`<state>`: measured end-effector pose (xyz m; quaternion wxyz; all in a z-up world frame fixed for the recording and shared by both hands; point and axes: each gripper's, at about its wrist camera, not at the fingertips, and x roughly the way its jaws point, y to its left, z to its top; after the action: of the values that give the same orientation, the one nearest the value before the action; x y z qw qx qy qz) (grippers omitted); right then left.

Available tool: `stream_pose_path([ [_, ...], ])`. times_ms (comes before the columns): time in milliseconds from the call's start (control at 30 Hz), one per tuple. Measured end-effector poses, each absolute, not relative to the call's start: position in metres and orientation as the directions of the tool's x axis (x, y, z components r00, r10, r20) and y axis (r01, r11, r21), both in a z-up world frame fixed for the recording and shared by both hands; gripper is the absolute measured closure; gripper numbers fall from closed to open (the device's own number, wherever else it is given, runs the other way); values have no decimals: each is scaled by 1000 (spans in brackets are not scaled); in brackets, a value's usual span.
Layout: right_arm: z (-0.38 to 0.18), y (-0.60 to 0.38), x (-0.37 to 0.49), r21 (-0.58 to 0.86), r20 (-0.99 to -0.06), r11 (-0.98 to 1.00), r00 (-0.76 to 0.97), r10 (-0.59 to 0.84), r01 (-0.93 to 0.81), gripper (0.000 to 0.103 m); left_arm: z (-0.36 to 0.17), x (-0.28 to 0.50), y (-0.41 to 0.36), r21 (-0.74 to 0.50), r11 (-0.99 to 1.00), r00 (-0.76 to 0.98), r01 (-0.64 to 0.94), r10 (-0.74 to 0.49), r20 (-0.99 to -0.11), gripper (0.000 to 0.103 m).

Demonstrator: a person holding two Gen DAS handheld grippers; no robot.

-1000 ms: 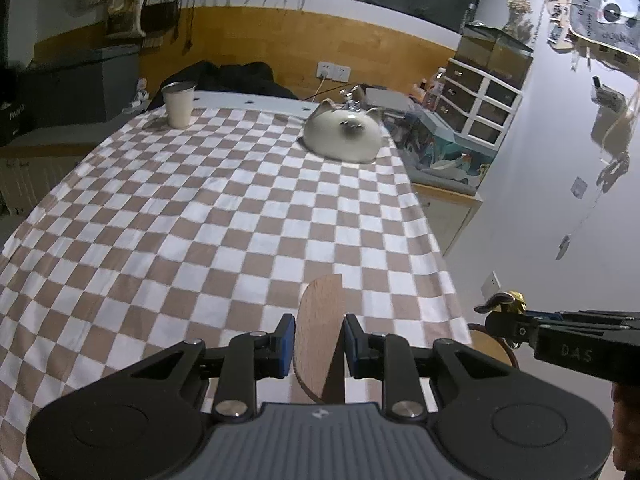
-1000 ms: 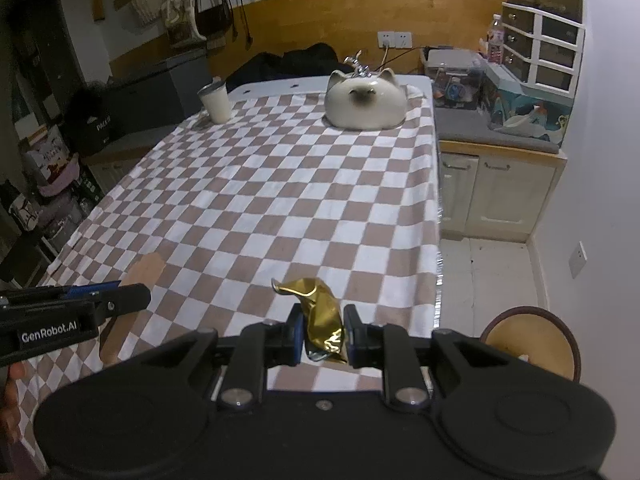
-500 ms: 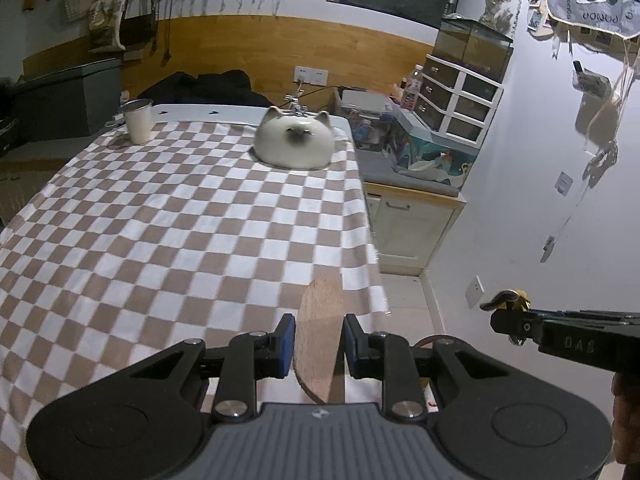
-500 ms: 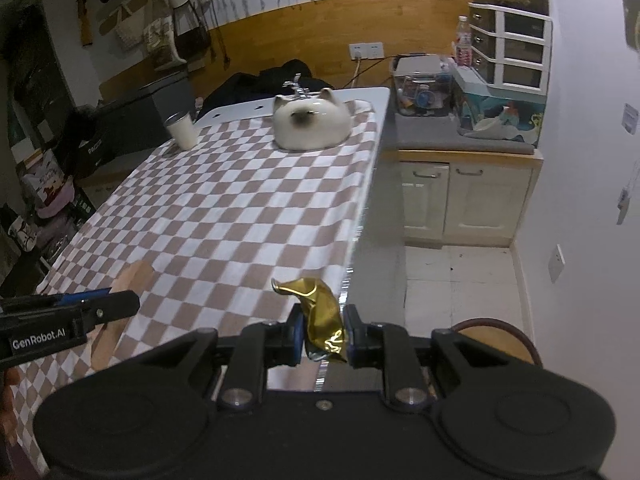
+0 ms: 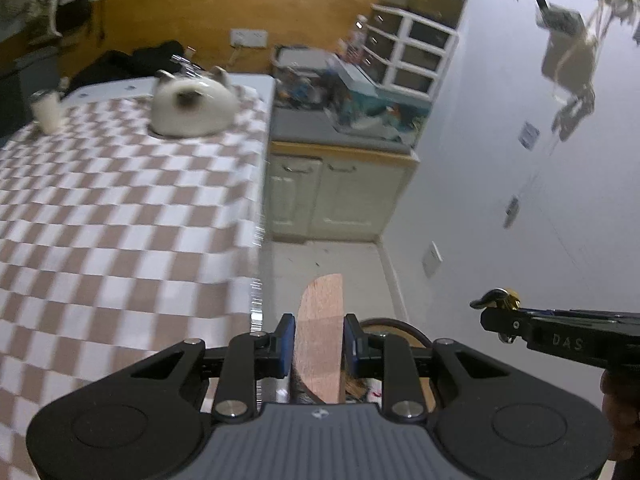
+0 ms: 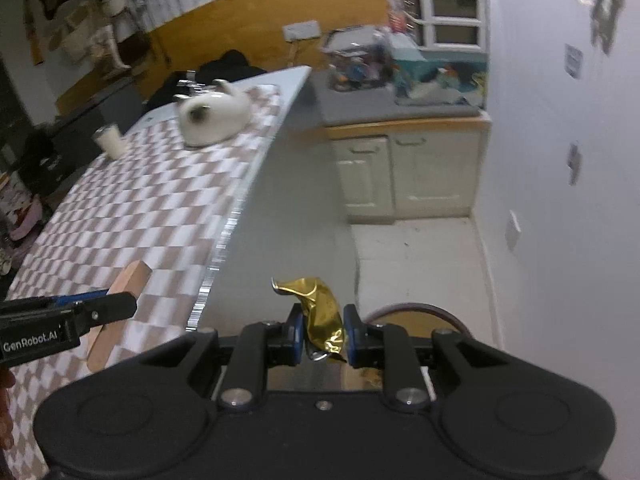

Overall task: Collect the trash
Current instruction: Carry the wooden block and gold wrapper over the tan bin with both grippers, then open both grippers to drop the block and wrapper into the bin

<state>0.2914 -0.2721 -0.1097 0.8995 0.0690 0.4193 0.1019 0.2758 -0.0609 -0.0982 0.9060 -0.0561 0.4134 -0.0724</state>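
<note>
My left gripper [image 5: 319, 342] is shut on a flat tan oval board [image 5: 321, 322] that stands up between its pads; the board also shows in the right wrist view [image 6: 120, 300]. My right gripper [image 6: 323, 334] is shut on a crumpled gold foil wrapper [image 6: 320, 312], whose tip shows in the left wrist view [image 5: 498, 300]. Both grippers hang past the right edge of the checkered table [image 5: 120, 220], above a round brown-rimmed bin [image 6: 416, 312] on the floor. The bin also shows behind the left gripper's fingers [image 5: 400, 330].
A white cat-shaped ceramic [image 5: 192, 108] and a pale cup [image 5: 48, 114] stand at the table's far end. A cream cabinet [image 5: 332, 192] with clutter on top stands against the far wall. A white wall [image 6: 560, 200] runs close on the right.
Both grippers have swung right, off the table and over the floor and bin. Each still holds the same piece of trash.
</note>
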Motion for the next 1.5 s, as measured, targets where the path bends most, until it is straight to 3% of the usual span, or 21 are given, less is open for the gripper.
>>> stream_pose_path([
  [667,-213,-385,334,220,-869,967,476,133,131,82,-223,378,-176,-252,946,351,206,-312,-883,76],
  [1333,-359,-399,386,283,-928,929,313,202,240,82,-393,482,-224,-224,925,149,308,-280,-948,74],
  [1367,-364,-398,389,287,-929,927,307,207,242,82,-397,484,-224,-223,923,147,313,-279,-949,72],
  [1500,-382,-395,396,306,-929,917,292,228,257,82,-402,486,-218,-223,923,150,314,-280,-948,37],
])
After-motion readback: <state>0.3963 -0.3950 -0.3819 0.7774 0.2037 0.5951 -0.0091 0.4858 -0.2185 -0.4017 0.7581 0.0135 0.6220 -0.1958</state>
